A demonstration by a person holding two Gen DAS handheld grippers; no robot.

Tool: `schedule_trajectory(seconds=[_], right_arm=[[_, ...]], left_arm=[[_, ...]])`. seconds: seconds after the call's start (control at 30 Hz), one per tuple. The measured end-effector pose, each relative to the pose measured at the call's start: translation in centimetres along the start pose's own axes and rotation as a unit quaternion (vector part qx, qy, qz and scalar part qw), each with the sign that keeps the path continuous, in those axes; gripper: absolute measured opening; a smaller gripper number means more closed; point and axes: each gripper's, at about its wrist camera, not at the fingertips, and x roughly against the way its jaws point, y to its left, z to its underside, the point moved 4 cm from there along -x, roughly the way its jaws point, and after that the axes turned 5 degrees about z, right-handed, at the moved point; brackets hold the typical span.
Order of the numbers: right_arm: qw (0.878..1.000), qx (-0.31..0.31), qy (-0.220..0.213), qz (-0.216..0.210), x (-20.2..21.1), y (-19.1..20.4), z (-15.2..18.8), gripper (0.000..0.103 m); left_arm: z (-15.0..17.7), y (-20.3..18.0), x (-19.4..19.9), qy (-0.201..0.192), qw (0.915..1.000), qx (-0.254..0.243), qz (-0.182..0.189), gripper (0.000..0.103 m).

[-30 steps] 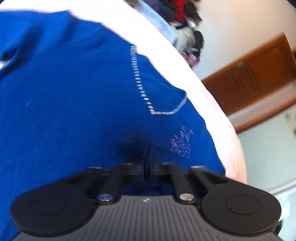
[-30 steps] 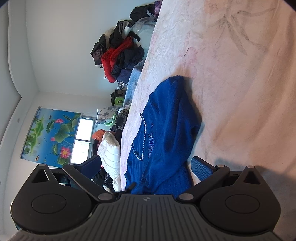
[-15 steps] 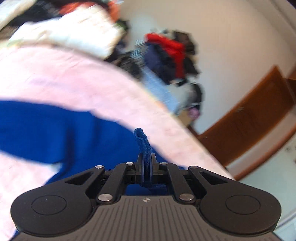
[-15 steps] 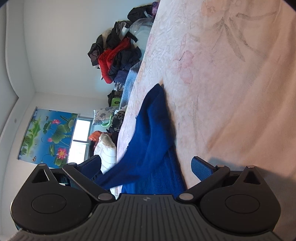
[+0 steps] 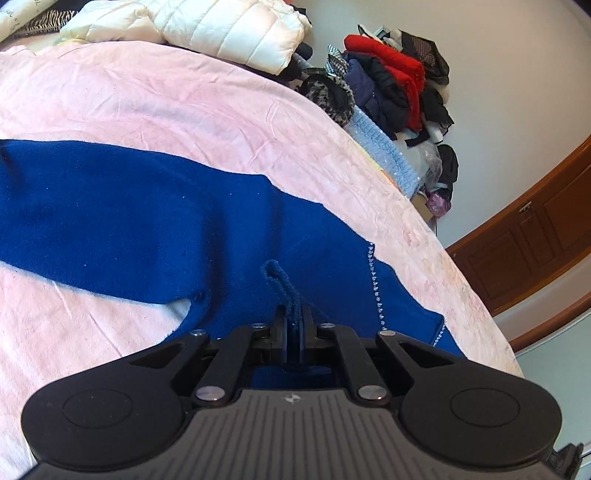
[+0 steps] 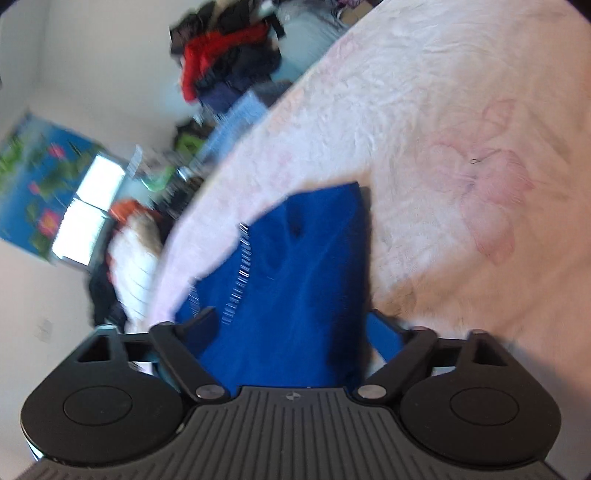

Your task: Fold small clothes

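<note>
Blue sweater (image 5: 155,218) pinched in left tool (image 5: 293,325); right tool (image 6: 291,332), blurred, seemingly unclenched astride it.

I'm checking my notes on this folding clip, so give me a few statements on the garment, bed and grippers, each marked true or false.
1. The left gripper is shut on a fold of the blue sweater. True.
2. The sweater lies on a green bedspread. False: the bedspread is pink.
3. The right gripper is clamped shut. False: its jaws have just been closing but stand apart, with sweater cloth between them.
4. A white puffer jacket lies beyond the bed. True.
</note>
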Motion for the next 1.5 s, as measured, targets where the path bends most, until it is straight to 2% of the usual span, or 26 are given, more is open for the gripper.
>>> schedule_trajectory(seconds=[0.03,0.07,0.1,0.13,0.17,0.3,0.37,0.43,0.47,0.5,0.57,0.6,0.63,0.7,0.77,0.87,0.9,0.97,1.03,1.07,1.13,1.27,1.3,1.37,1.43,1.5], right_arm=[[1.0,0.017,0.006,0.021,-0.8,0.2,0.2,0.073],[0.999,0.046,-0.006,0.022,-1.0,0.7,0.4,0.056],[0.997,0.074,-0.008,0.037,-1.3,1.2,0.7,0.028],[0.993,0.099,-0.006,0.063,-1.5,1.5,1.0,0.013],[0.991,0.11,-0.003,0.075,-1.5,1.4,1.2,0.011],[0.994,0.094,-0.009,0.06,-0.9,0.2,1.3,0.008],[0.994,0.089,-0.007,0.06,-1.0,-0.3,1.2,0.014],[0.995,0.078,-0.009,0.059,-0.9,-0.1,0.8,0.025],[0.995,0.071,-0.017,0.065,-0.4,0.0,0.6,0.037],[0.994,0.072,-0.041,0.07,0.3,0.5,0.4,0.042],[0.987,0.112,-0.09,0.07,1.7,2.8,0.7,0.045],[0.984,0.136,-0.099,0.062,2.2,3.9,1.1,0.05],[0.981,0.16,-0.098,0.053,2.3,5.0,1.6,0.053],[0.976,0.206,-0.064,0.041,1.4,7.0,3.1,0.072],[0.968,0.245,-0.016,0.043,-0.6,8.2,4.6,0.074],[0.96,0.265,0.015,0.083,-3.1,8.0,6.4,0.074],[0.957,0.279,0.002,0.079,-3.1,8.0,6.8,0.079],[0.947,0.314,-0.01,0.069,-3.3,8.1,8.1,0.084],[0.934,0.347,-0.021,0.084,-3.5,8.3,9.2,0.085],[0.923,0.371,-0.022,0.097,-3.8,8.8,9.8,0.089],[0.912,0.397,-0.023,0.104,-4.3,9.1,10.6,0.098],[0.888,0.437,-0.057,0.133,-5.0,9.6,12.5,0.1],[0.888,0.436,-0.067,0.132,-4.9,9.5,12.7,0.1],[0.892,0.429,-0.071,0.124,-4.6,9.3,12.5,0.1],[0.895,0.424,-0.074,0.117,-4.5,9.2,12.4,0.1],[0.893,0.427,-0.075,0.119,-4.6,9.3,12.4,0.1]], left_arm=[[0.0,0.4,-0.3,0.004,1.0,0.001,-0.002,0.006],[0.1,0.7,-0.6,0.008,1.0,0.002,-0.006,0.006],[0.1,1.0,-0.7,0.009,0.9999,0.005,-0.011,0.006],[0.2,1.4,-0.9,0.011,0.9998,0.007,-0.012,0.006],[0.2,1.7,-0.9,0.011,0.9998,0.009,-0.016,0.006],[0.4,2.9,-1.5,0.024,0.9992,0.011,-0.031,0.006],[0.6,3.2,-2.0,0.03,0.9988,0.011,-0.036,0.006],[0.6,3.4,-2.0,0.032,0.9989,0.014,-0.032,0.006],[0.6,3.3,-1.8,0.033,0.999,0.013,-0.027,0.006],[0.6,3.3,-1.7,0.038,0.999,0.012,-0.02,0.006],[0.6,3.2,-1.3,0.052,0.9985,0.011,-0.01,0.008],[0.6,3.0,-1.0,0.057,0.9984,0.005,-0.008,0.008],[0.5,2.8,-0.6,0.054,0.9985,-0.006,-0.007,0.01],[0.5,2.4,0.0,0.049,0.9983,-0.027,-0.016,0.019],[0.3,2.3,0.4,0.049,0.9979,-0.033,-0.026,0.041],[0.5,2.7,0.4,0.057,0.9968,-0.036,-0.042,0.043],[0.9,3.0,0.0,0.066,0.9952,-0.043,-0.057,0.043],[1.4,3.2,0.0,0.056,0.9946,-0.06,-0.064,0.04],[1.6,3.0,0.2,0.054,0.9941,-0.066,-0.067,0.04],[1.6,3.0,0.6,0.048,0.995,-0.06,-0.064,0.04],[1.7,3.4,2.1,0.029,0.9974,-0.04,-0.052,0.04],[1.5,5.4,7.8,-0.039,0.9988,0.001,-0.029,0.042],[1.2,6.5,9.6,-0.059,0.9978,0.018,-0.025,0.044],[0.3,9.2,12.9,-0.103,0.9923,0.054,-0.042,0.056],[-1.0,12.5,15.8,-0.151,0.9806,0.096,-0.079,0.062],[-2.6,15.6,17.7,-0.177,0.9676,0.145,-0.106,0.067]])
